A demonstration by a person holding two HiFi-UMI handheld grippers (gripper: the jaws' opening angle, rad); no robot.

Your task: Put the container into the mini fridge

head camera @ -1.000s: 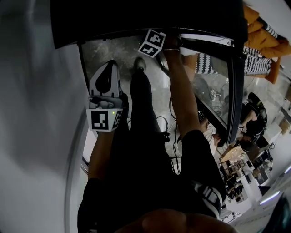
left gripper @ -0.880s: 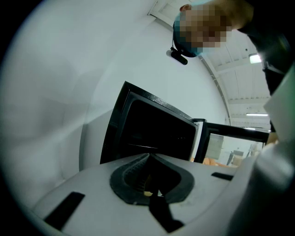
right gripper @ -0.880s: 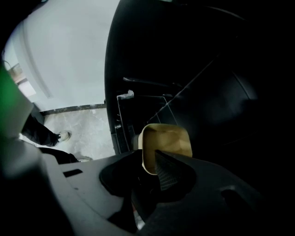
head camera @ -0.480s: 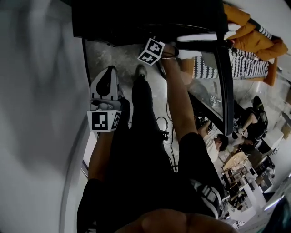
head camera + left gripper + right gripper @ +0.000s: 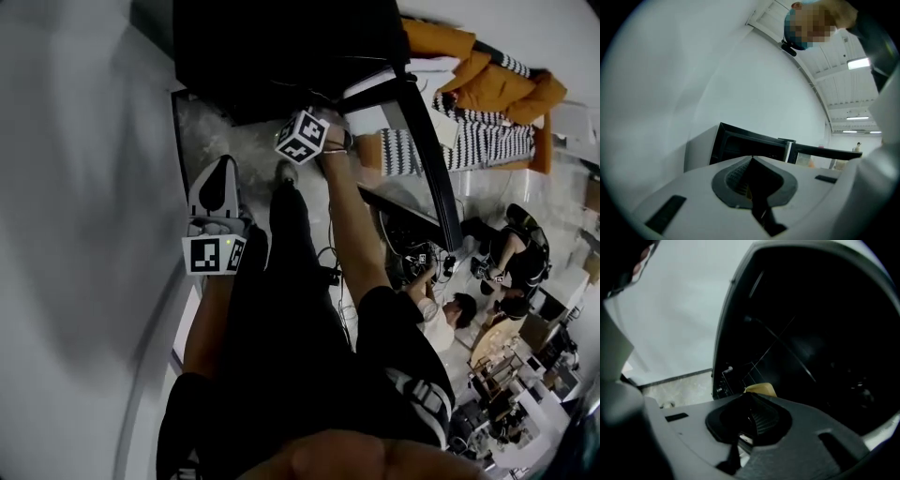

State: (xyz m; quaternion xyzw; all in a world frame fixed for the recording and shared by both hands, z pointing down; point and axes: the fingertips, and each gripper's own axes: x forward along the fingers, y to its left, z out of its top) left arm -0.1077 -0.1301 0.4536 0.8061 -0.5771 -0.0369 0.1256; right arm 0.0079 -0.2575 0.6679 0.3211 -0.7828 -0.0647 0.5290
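Container (image 5: 761, 389): I take it to be the yellowish piece low inside the fridge (image 5: 811, 333), just past the tips of your right gripper (image 5: 750, 398). Only its top edge shows over the jaws, so shape and lid can't be read. It sits near the fridge's front frame, close to the wire rack (image 5: 757, 366).

Right gripper: at the fridge mouth, aimed inward. Jaws are pressed together, with nothing seen between the pads. Judgement: the container stands free in the fridge, not pinched. A thin rim caught at the very tips can't be ruled out.

Left gripper (image 5: 751, 159): out in front of the fridge and to its left, beside your leg in the head view. Jaws together, empty, idle.

Door (image 5: 427, 155): stands wide open at the fridge's right, glass panel toward the room.

Step in hand: likely the end of placement, with the container in and the gripper at the opening.

Next move calls for:
- Draw your right gripper straight back out of the fridge, clear of the rack wires and the container, so nothing drags forward.
- Check that the container sits far enough in from the fridge's front edge for the door to pass.
- Then shut the door. Your right gripper is the nearer one, and the frame looks a safer place to push than the glass.
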